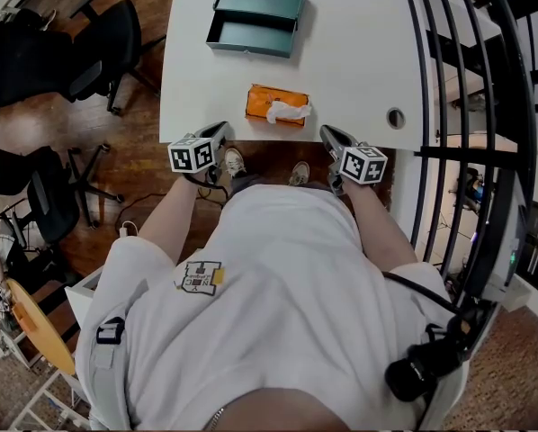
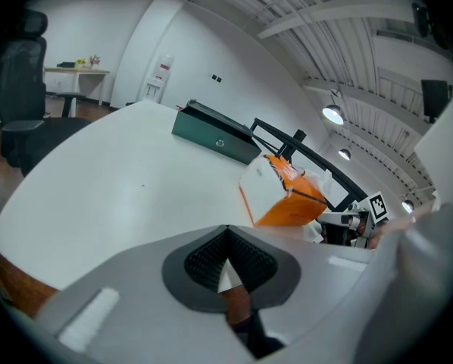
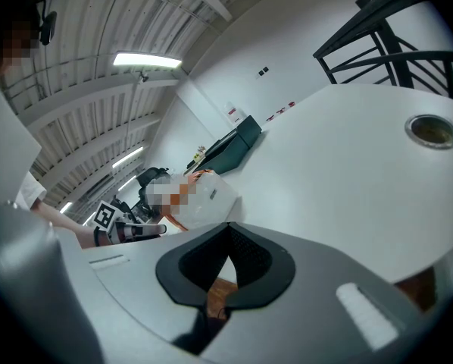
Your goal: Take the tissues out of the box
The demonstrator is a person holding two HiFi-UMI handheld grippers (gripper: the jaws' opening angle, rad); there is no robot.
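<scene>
An orange tissue box (image 1: 277, 104) lies on the white table (image 1: 359, 70), a white tissue (image 1: 288, 111) sticking out of its top slot. In the left gripper view the tissue box (image 2: 283, 194) stands ahead and to the right. The right gripper view shows the box (image 3: 204, 197) ahead on the left, partly under a mosaic patch. My left gripper (image 1: 220, 136) hovers at the table's near edge, left of the box, shut with nothing in it. At the near edge to the box's right, my right gripper (image 1: 330, 137) is shut and empty too.
A dark green drawer unit (image 1: 257, 14) with its drawer pulled out sits at the table's far side. A round cable hole (image 1: 395, 117) is near the right front corner. Black office chairs (image 1: 80, 39) stand to the left, a black railing (image 1: 467, 106) to the right.
</scene>
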